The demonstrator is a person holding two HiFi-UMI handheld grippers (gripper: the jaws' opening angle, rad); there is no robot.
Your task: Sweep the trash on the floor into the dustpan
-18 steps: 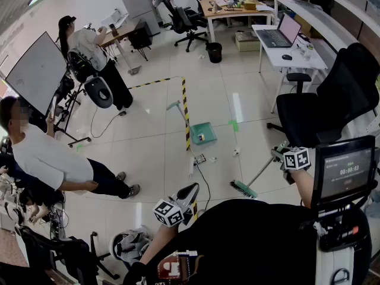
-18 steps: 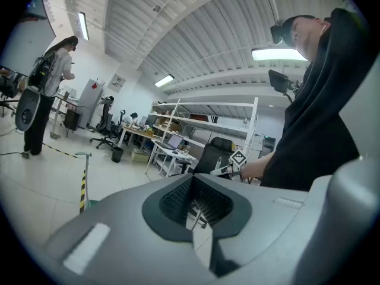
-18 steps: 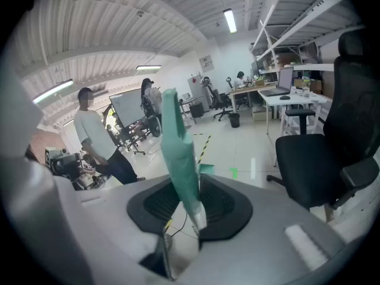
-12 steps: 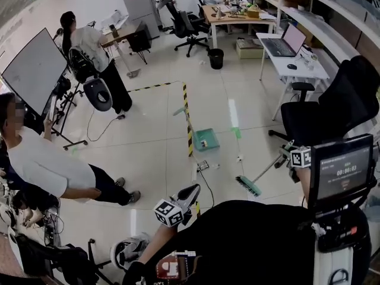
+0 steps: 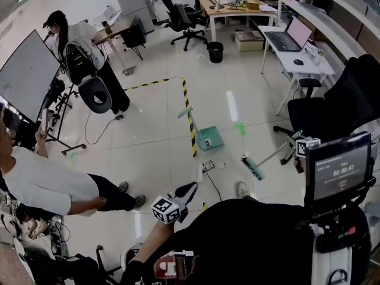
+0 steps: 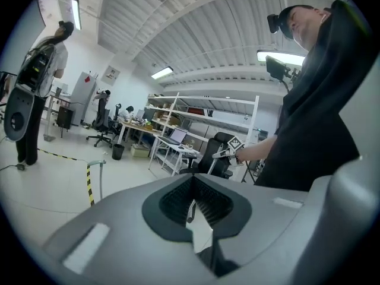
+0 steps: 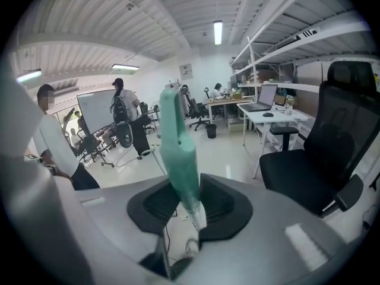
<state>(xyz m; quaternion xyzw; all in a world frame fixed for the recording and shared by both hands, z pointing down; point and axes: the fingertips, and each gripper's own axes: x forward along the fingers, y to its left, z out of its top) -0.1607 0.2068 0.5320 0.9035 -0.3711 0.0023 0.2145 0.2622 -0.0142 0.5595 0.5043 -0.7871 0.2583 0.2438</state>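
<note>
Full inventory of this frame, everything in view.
tape: 1 line, yellow-black, floor centre
dustpan: 1, teal, floor right of tape
broom: 1, teal head, floor right of dustpan
trash: few small bits, pale, floor near dustpan
bin: 1, black, by far desk
laptop: 1, grey, white desk, right
chairs: at least 2, black, far desk and right
bystanders: 2, left side
left gripper: grey, fingers shut, empty
right gripper: grey, shut on broom handle
</note>
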